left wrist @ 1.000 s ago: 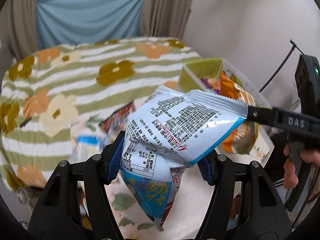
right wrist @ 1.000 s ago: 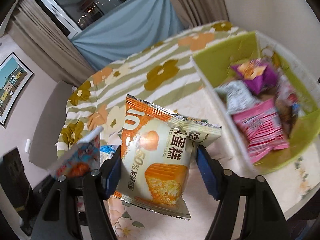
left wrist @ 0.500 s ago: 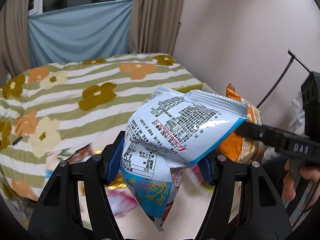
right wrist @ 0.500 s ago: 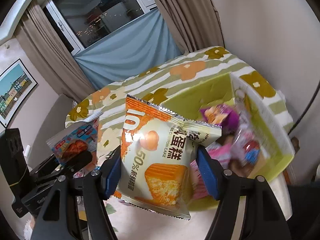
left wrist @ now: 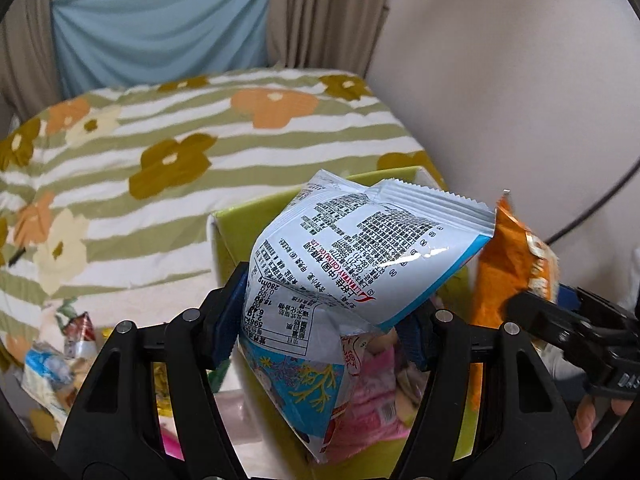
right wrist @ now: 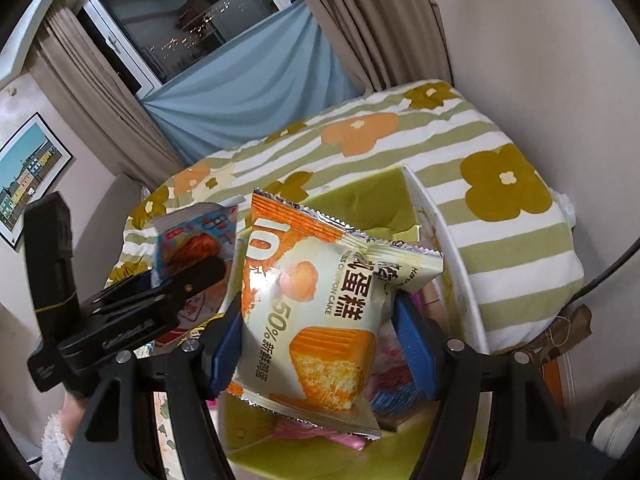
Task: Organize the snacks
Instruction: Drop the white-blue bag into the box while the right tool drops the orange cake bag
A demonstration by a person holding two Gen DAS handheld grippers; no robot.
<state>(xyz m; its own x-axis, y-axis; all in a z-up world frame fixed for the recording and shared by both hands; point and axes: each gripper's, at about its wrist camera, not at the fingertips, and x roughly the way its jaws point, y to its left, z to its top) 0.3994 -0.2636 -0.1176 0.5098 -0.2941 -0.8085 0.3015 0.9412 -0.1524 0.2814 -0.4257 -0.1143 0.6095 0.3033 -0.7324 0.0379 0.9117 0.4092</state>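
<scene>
My left gripper (left wrist: 326, 316) has a blue-and-white snack bag (left wrist: 360, 248) between its blue pads, printed back up; its jaws are opening, and the pads still touch the bag. The bag hangs over the near corner of a green box (left wrist: 236, 232). My right gripper (right wrist: 320, 340) is shut on an orange chiffon cake packet (right wrist: 316, 312), held over the same green box (right wrist: 360, 196). The left wrist view catches that orange packet (left wrist: 508, 264) at its right edge. In the right wrist view the blue bag (right wrist: 192, 240) shows on the left.
Pink packets (left wrist: 376, 392) and other snacks lie in the box. Loose snacks (left wrist: 52, 364) sit on the floral striped tablecloth (left wrist: 160, 128) to the left. A pale wall and a black cable (left wrist: 592, 216) are close on the right. Curtains hang behind the table.
Both grippers have swept to the right across the table with their packets. The green box, formerly off to the right, now lies directly beneath both packets.
</scene>
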